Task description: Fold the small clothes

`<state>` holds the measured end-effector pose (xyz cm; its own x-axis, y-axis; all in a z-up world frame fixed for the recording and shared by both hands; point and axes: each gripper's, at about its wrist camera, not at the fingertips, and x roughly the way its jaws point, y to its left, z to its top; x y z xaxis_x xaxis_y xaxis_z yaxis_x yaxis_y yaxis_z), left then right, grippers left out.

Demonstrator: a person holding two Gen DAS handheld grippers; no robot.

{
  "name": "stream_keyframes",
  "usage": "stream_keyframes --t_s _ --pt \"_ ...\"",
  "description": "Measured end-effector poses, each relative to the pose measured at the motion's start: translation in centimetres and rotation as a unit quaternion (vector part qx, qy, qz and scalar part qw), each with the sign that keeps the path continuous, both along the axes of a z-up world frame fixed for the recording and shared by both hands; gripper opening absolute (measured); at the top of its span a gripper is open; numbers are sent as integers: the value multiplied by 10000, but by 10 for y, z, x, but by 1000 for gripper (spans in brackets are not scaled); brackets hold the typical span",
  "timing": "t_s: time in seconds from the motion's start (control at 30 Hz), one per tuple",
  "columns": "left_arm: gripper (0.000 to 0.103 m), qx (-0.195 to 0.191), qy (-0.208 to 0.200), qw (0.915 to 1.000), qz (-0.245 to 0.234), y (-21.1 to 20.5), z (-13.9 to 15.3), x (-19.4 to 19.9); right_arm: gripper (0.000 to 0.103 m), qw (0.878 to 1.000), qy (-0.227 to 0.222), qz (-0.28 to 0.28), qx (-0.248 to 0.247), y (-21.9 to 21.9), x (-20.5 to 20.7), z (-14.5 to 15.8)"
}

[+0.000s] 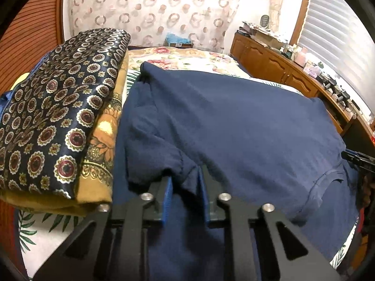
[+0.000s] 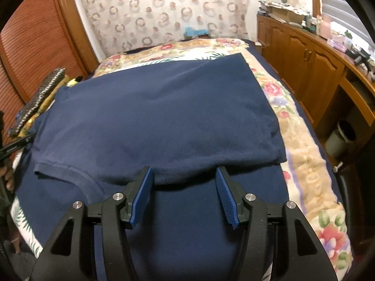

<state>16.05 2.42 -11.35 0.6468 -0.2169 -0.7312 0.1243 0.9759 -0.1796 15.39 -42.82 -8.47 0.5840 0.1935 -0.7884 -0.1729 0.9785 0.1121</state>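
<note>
A navy T-shirt (image 1: 234,121) of soft matte knit lies spread on a floral bedspread (image 2: 302,164), sleeve folded inward, apparently mid-fold. The left gripper (image 1: 184,185) pinches a bunched edge of the cloth between its blue ribbed pads, likely to carry a fold over. The right gripper (image 2: 184,187) stands open astride the near hem, gripping nothing. Glossy patterned folded fabrics (image 1: 61,107) are stacked beside.

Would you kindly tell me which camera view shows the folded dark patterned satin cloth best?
The left wrist view: the folded dark patterned satin cloth fills its left side, its medallion print clear, lying on a yellow floral cloth. The right wrist view shows only its thin edge at the far left.
</note>
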Motion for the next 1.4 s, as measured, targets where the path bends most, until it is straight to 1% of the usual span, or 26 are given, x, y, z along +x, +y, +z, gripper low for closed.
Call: stream_keyframes --t_s 0.07,0.13,0.17,0.2,0.23,0.3,0.4,0.53,0.57,0.67,0.87,1.07,1.17,1.23,1.4 --pt "9 24 -53 10000 -38 1 0 -2 49 9997 -28 -92 -203 0 1 0" --pt "7 103 -140 9998 -73 -2 4 -4 34 9984 -137 -77 -549 4 0 -1" --pt "6 127 -191 9997 -80 -3 6 -5 31 9981 -169 -56 -589 5 -1 -1" --pt "6 145 -283 9995 -89 -4 9 -6 21 9981 -189 -36 -588 5 -1 0" --pt "6 168 -380 9991 -77 -4 13 -8 6 9980 -210 -4 -602 5 -1 0" --pt "5 142 -537 9984 -97 -2 19 -12 2 9977 -304 77 -596 2 -4 2" --pt "5 119 -692 9975 -87 2 29 -18 1 9974 -497 137 -496 0 -11 10" --pt "5 -11 -874 9961 -100 12 41 -30 1 9959 -820 223 -320 -5 -24 33" --pt "5 -81 -916 9957 -83 16 43 -34 1 9952 -876 257 -341 -4 -27 38" --pt "5 -193 -1015 9946 -87 24 49 -48 0 9938 -1007 355 -311 -3 -35 52" --pt "5 -262 -1143 9930 -132 35 57 -77 0 9909 -1239 463 -252 -7 -59 76" --pt "5 -298 -1144 9929 -106 43 59 -98 0 9908 -1184 624 -206 -8 -85 83" --pt "5 -185 -1116 9936 -62 42 58 -105 0 9912 -1109 704 -146 -7 -100 82" --pt "5 -118 -1040 9945 -22 40 53 -107 0 9921 -1019 722 -132 -6 -108 77" --pt "8 99 -647 9977 147 38 28 -106 1 9957 -586 722 -27 -3 -114 46"
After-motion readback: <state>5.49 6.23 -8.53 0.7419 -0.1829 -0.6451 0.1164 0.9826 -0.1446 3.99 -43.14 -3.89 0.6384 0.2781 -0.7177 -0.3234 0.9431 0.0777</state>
